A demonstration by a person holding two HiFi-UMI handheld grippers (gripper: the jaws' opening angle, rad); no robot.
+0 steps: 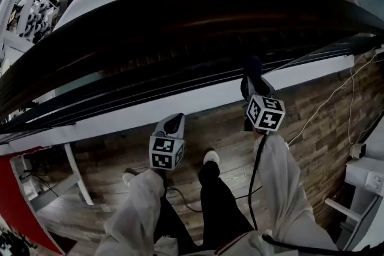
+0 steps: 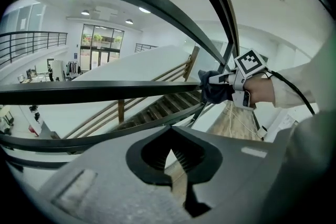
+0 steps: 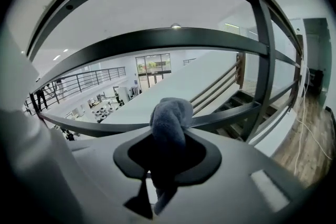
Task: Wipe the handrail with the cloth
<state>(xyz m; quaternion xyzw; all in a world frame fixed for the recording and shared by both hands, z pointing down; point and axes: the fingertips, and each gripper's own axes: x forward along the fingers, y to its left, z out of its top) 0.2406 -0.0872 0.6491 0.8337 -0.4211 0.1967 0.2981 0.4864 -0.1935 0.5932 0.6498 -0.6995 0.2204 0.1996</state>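
The dark handrail (image 1: 180,15) sweeps across the top of the head view as a broad curved band, with thinner rails below it. My right gripper (image 1: 253,86) is raised to the lower rails, shut on a dark blue-grey cloth (image 1: 253,68). In the right gripper view the cloth (image 3: 169,120) bulges up from between the jaws in front of a rail bar (image 3: 157,39). My left gripper (image 1: 174,124) hangs lower, over the white ledge, shut with nothing in it. The left gripper view shows the right gripper (image 2: 212,81) and cloth (image 2: 214,92) against a rail.
A white ledge (image 1: 198,102) runs under the railing beside the wood-plank floor (image 1: 324,123). Cables (image 1: 336,93) trail on the floor at right, near a white shelf unit (image 1: 363,180). A staircase (image 2: 157,107) descends beyond the railing. The person's shoes (image 1: 210,157) stand below the grippers.
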